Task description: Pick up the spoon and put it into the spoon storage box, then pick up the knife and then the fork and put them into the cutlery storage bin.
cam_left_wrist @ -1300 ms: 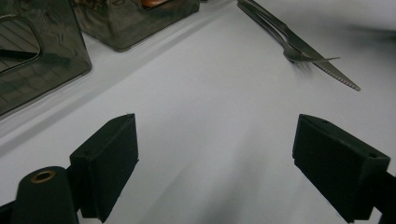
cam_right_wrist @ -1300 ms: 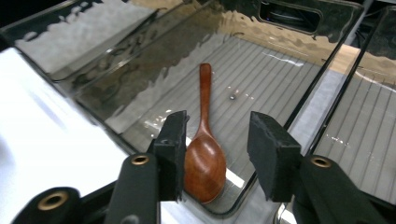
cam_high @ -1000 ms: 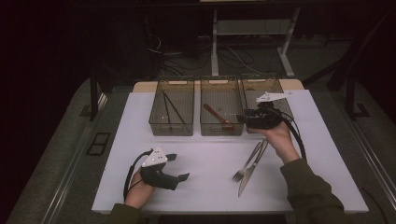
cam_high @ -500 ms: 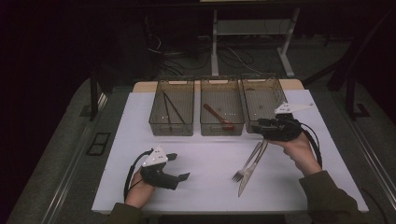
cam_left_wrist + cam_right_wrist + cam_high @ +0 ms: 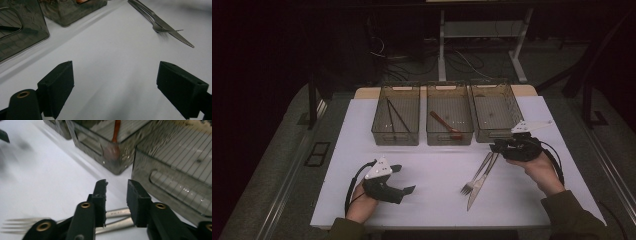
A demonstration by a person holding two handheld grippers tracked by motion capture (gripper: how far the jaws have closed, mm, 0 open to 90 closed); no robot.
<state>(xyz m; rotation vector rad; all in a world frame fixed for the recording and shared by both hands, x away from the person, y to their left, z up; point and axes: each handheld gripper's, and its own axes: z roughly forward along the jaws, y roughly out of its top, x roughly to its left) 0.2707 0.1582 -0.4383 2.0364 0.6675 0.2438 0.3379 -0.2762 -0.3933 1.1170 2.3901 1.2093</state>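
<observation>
White tabletop (image 5: 432,165): right gripper (image 5: 116,192) fingers part-open above fork (image 5: 30,223) and knife (image 5: 117,225) handles.

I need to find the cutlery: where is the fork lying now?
In the high view the fork lies on the white table, right of centre, against the knife, its handle end under the right gripper, before the right bin.

Black grippers (image 5: 404,178), grey plates, olive sleeves (image 5: 574,217)

Dim room, dark surroundings; the white table (image 5: 432,175) is evenly lit. The fork (image 5: 22,222) blurs at the right gripper view's edge.
</observation>
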